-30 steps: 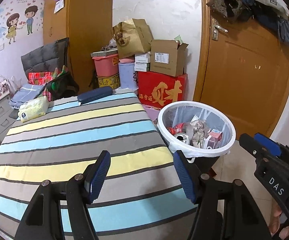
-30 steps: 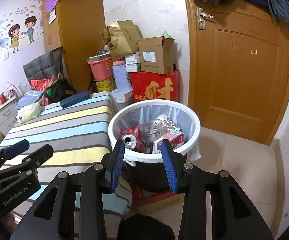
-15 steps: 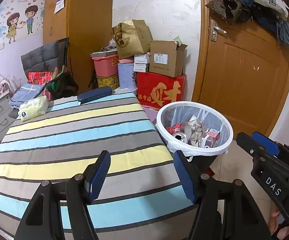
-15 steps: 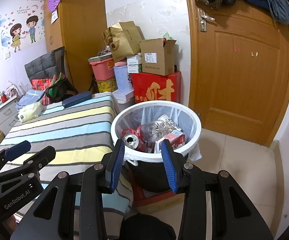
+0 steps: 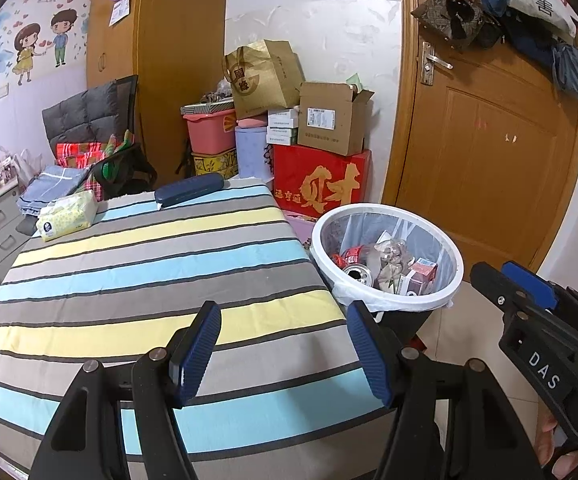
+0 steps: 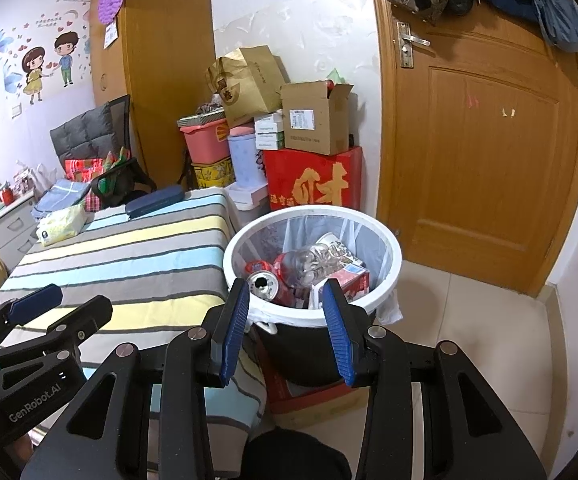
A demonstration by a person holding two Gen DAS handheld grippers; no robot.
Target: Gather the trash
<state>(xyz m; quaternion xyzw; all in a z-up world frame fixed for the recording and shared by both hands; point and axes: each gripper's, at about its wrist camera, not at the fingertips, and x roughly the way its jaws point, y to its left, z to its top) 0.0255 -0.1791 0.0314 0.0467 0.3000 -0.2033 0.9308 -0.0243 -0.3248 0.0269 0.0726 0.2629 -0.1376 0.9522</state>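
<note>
A white-rimmed trash bin (image 5: 385,210) (image 6: 313,212) with a liner stands beside the striped table (image 5: 149,276) (image 6: 121,256). It holds a drink can (image 6: 263,282), a crushed clear bottle (image 6: 313,260), a red carton (image 6: 353,278) and other scraps. My left gripper (image 5: 285,344) is open and empty above the table's near edge, left of the bin. My right gripper (image 6: 287,328) is open and empty, just in front of the bin's near rim. Each gripper shows at the edge of the other's view.
A tissue pack (image 5: 67,216) and a dark blue case (image 5: 189,191) lie at the table's far end. Stacked boxes (image 5: 321,184) and bins stand against the wall behind. A wooden door (image 5: 485,152) is at right, tiled floor (image 6: 469,320) beneath.
Both grippers have drawn back slightly from the bin, which now looks a little farther off. Both stay open and empty.
</note>
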